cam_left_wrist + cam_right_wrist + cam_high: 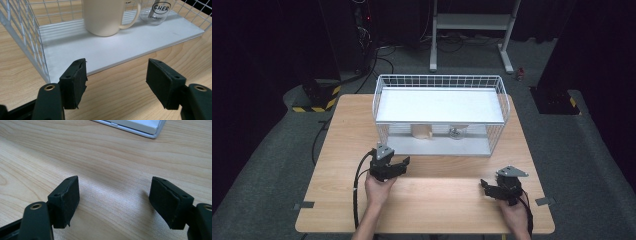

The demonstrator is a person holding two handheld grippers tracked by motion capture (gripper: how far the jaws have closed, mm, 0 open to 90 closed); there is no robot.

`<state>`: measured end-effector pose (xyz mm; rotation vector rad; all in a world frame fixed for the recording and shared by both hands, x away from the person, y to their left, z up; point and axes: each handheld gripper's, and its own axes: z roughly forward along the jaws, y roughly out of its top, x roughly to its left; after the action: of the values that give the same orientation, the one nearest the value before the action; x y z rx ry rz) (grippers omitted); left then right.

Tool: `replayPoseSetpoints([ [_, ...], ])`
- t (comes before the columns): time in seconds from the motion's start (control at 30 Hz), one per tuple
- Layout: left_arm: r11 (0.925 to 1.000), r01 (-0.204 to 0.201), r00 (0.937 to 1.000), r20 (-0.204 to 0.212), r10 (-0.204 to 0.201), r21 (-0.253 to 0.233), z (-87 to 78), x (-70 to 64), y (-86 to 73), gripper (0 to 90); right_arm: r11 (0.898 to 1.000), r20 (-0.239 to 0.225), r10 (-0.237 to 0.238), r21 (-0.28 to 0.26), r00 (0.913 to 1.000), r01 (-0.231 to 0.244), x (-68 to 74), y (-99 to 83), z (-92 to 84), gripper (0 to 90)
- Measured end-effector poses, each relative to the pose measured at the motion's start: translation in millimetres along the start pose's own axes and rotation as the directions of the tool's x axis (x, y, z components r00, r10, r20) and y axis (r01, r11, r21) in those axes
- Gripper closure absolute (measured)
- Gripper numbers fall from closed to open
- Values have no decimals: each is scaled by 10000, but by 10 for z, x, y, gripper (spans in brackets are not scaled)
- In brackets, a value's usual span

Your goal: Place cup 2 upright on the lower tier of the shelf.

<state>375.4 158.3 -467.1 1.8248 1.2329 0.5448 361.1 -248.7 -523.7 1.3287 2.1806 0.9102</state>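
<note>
A white wire rack (382, 102) with two shelves stands at the back of the wooden table (437, 200). On its lower shelf (105, 50) stand a cream mug (422, 131) (105, 16) and, to its right, a clear glass (457, 133) (158, 11) with dark lettering. My left gripper (404, 162) (116, 75) hovers just in front of the shelf's front edge, open, pointing toward the mug, nothing between its jaws. My right gripper (484, 185) (115, 200) rests low over bare wood near the front right, open and empty.
The rack's wire side wall (22, 42) rises at the left of the left gripper view. A corner of the white shelf (140, 126) lies ahead of the right gripper. On the grey floor behind the table are a white metal stand (472, 30) and cables (362, 75).
</note>
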Motion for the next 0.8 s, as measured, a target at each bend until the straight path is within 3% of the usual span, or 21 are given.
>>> replayPoseSetpoints([
  [0.8,9997,214,9997,95,-213,-103,-164,-15,-148,321,10000,1,36,14,10000,-36,2,1,-1,243],
])
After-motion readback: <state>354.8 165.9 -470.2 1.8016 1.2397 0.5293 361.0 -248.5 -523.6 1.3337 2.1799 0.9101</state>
